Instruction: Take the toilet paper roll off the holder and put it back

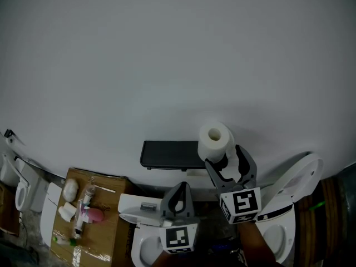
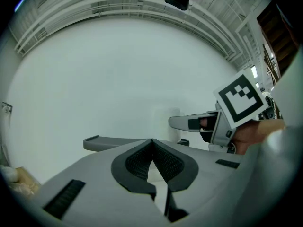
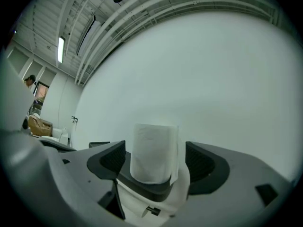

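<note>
The toilet paper roll (image 1: 214, 141) stands upright at centre right of the head view, its hollow core facing up. It is white and full, and a loose edge of sheet runs down its right side in the right gripper view. It rests on a dark ledge just beside the right end of the dark holder shelf (image 1: 167, 154), which is fixed to the wall. The right claw (image 1: 225, 161) is released. Its two jaws stand wide apart on either side of the roll, with a visible gap on each side and nothing gripped. The left claw (image 2: 152, 145) sits lower centre in the head view, clenched with its jaws pressed tip to tip on nothing, well clear of the roll. A plain white wall (image 1: 167, 54) fills the upper part of every view. The gripper views show a ribbed ceiling above it, with a strip light (image 3: 61, 49) at the upper left of the right gripper view. Along the bottom of the head view are white toilets, one at lower right (image 1: 289, 204) and one at far left (image 1: 25, 188). A cardboard sheet (image 1: 108, 218) at lower left carries small toiletries, among them a pink item (image 1: 94, 214).
</note>
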{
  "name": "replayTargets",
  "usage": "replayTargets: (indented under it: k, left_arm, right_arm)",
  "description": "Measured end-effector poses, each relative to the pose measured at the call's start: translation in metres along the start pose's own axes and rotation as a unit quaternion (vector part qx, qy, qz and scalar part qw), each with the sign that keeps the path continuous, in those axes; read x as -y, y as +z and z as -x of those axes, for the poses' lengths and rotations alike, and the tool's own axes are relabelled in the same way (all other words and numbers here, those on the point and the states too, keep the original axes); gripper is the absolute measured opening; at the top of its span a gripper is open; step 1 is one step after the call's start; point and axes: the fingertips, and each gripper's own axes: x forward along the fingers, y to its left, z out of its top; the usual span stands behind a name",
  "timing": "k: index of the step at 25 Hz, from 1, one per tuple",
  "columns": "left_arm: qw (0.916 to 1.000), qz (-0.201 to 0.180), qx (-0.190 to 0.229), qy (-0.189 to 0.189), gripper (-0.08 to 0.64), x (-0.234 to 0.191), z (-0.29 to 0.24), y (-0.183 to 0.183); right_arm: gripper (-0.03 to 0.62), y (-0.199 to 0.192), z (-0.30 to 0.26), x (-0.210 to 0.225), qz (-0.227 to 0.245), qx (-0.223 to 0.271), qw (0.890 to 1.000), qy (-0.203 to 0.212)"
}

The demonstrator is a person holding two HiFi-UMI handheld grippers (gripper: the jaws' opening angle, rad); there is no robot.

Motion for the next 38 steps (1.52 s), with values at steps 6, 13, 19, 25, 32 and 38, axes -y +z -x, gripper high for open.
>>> replayTargets:
  k: [6, 13, 19, 25, 32, 38]
  left_arm:
    - [1.0, 0.001, -0.001, 0.005, 0.012, -0.004, -0.002, 0.0]
    - [1.0, 0.003, -0.005, 0.006, 0.012, -0.002, -0.001, -0.003]
    - [0.9999, 0.004, -0.011, 0.005, 0.012, 0.0, 0.0, -0.009]
    - [0.9999, 0.003, -0.011, 0.007, 0.012, 0.0, 0.002, -0.011]
    - [0.9999, -0.001, -0.011, 0.007, 0.012, 0.002, 0.003, -0.009]
    - [0.9999, 0.0, -0.011, 0.005, 0.012, 0.005, 0.002, -0.009]
  right_arm:
    - [0.371, -0.016, 0.031, -0.007, -0.02, -0.014, 1.0, 0.005]
    - [0.37, -0.063, 0.065, -0.014, -0.051, -0.063, 0.997, 0.005]
    - [0.37, -0.078, 0.071, -0.016, -0.054, -0.079, 0.995, 0.006]
    - [0.368, -0.073, 0.073, -0.013, -0.072, -0.062, 0.995, -0.003]
    - [0.368, -0.07, 0.073, -0.014, -0.074, -0.056, 0.996, -0.001]
    - [0.367, -0.07, 0.072, -0.014, -0.062, -0.056, 0.997, 0.001]
